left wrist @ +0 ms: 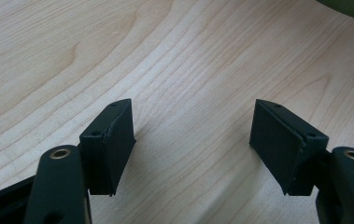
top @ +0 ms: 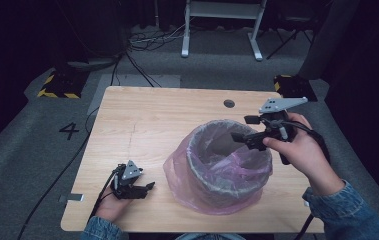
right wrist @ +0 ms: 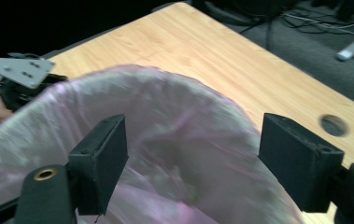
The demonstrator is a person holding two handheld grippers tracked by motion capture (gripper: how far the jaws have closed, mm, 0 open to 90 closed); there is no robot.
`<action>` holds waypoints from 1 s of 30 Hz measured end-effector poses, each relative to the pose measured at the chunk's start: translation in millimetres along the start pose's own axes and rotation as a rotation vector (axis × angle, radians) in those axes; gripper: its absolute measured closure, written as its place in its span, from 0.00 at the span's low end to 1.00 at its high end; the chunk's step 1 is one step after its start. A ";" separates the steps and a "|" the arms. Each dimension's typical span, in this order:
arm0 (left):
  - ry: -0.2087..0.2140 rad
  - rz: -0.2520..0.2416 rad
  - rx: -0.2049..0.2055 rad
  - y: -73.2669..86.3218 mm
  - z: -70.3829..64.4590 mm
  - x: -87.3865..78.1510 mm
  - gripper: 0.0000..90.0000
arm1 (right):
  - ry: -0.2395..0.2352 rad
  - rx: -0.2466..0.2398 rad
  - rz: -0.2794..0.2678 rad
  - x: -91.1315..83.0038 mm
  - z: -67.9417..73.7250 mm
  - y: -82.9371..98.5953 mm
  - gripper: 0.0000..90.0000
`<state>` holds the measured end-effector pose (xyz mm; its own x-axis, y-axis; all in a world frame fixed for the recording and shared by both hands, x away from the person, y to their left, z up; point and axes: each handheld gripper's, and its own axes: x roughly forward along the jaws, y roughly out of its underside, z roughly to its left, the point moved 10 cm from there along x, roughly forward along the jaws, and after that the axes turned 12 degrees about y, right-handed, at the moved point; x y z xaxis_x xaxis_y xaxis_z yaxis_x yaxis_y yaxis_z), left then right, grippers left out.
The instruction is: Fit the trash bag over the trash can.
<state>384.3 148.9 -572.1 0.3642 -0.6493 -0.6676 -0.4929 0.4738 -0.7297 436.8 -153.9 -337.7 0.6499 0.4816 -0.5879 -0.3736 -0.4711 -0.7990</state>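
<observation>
A grey round bin (top: pixel 229 170) lined with a pink plastic bag (top: pixel 177 172) stands on the wooden table (top: pixel 152 115), right of centre. My right gripper (top: pixel 244 128) hovers over the bin's far right rim, open, with nothing between its jaws. From the right gripper view the pink bag (right wrist: pixel 165 121) lies just below and ahead of the open right gripper (right wrist: pixel 191 158). My left gripper (top: pixel 147 189) rests low near the table's front left, open and empty, a short way left of the bag. Bare wood lies under the left gripper (left wrist: pixel 193 144).
A round cable hole (top: pixel 229 103) sits in the table near the far edge. Cables trail off the table's left side (top: pixel 67 170). White desk legs (top: pixel 222 30) and floor cables lie beyond the table. Bare wood stretches across the table's left and far parts.
</observation>
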 end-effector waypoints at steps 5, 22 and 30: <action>0.000 0.001 -0.005 0.4 1.6 -0.1 0.30 | 0.056 0.010 -0.009 -12.5 -22.5 12.2 0.27; -0.016 0.007 -0.017 5.7 4.6 -5.5 0.25 | 0.150 0.117 0.000 -49.1 -72.8 65.9 0.27; -0.032 0.002 -0.030 13.8 8.1 -15.2 0.25 | 0.168 0.131 0.033 -53.7 -82.7 92.3 0.27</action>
<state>378.4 170.2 -573.2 0.3879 -0.6291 -0.6737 -0.5166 0.4569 -0.7241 422.1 -284.4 -369.4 0.7334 0.3321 -0.5932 -0.4720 -0.3793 -0.7959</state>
